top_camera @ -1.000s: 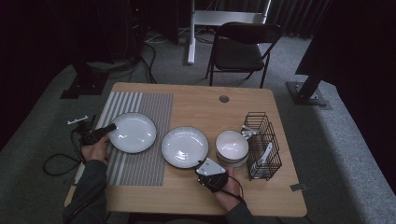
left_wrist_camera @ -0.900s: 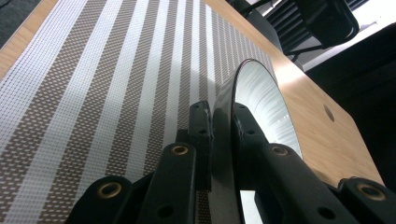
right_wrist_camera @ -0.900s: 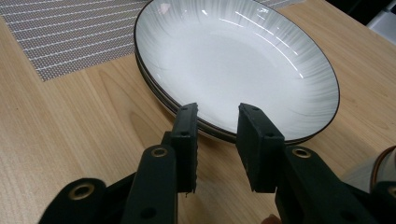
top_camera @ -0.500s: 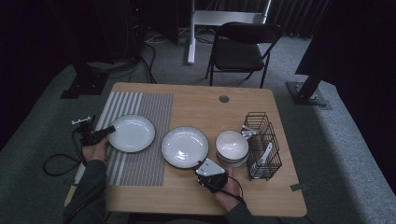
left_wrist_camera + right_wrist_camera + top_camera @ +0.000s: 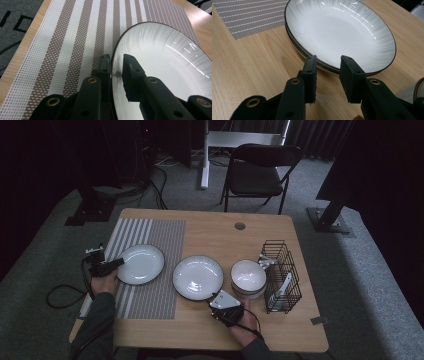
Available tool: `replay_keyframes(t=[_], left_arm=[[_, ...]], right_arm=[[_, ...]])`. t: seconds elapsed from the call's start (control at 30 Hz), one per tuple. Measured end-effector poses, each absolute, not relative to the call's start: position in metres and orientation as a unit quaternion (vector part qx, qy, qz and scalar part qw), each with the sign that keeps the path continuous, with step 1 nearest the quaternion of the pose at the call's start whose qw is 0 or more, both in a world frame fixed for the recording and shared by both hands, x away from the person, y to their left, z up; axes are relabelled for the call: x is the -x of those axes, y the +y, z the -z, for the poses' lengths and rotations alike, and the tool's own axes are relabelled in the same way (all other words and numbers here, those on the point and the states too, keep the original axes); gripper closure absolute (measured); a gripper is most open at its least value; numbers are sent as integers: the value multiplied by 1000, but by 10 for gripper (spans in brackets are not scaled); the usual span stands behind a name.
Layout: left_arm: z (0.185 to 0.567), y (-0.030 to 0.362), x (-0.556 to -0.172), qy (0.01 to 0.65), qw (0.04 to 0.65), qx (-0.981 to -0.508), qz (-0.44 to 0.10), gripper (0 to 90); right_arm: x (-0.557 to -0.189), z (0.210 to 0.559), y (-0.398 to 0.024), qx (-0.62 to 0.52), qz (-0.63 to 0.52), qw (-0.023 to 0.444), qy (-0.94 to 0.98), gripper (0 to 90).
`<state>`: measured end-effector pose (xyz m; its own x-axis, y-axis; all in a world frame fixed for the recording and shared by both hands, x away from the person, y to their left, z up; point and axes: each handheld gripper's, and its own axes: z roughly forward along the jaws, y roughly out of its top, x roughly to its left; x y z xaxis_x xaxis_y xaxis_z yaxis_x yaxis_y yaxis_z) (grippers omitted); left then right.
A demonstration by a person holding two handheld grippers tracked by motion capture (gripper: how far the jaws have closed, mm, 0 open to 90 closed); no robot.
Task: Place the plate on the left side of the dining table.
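Observation:
A white plate with a dark rim [image 5: 141,264] [image 5: 162,62] lies on the striped placemat [image 5: 150,235] [image 5: 82,37]. My left gripper [image 5: 114,264] [image 5: 116,60] straddles the plate's left rim, one jaw outside it and one over the inside. Its jaws have just been opening; a slim gap shows beside the rim, so it is open. My right gripper [image 5: 217,296] [image 5: 328,61] stands open at the near rim of a stack of like plates [image 5: 198,276] [image 5: 342,32] on the bare wood, with nothing pressed between its pads.
Stacked white bowls [image 5: 248,276] sit right of the plates, close to my right hand. A black wire rack [image 5: 280,275] stands at the table's right edge. A folding chair [image 5: 260,170] is beyond the far side.
The left plate looks a touch smaller in the high view, as if it had settled onto the mat. The left gripper has edged slightly right. The right hand has kept still.

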<state>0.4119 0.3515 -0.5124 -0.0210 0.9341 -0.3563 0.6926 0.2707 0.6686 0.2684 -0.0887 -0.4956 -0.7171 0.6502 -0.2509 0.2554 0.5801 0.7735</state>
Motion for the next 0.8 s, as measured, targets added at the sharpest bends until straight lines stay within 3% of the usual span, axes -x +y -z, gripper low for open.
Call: replay_keyframes(t=[0.4,0.8], left_arm=[[494,346,-408,674,328,-615,-243,723],[474,337,-399,648,345,-619,-279,654]], right_arm=[[-267,497,-94,-268,-371,261,850,630],[-264,506,-109,-274,-356,255,856,588]])
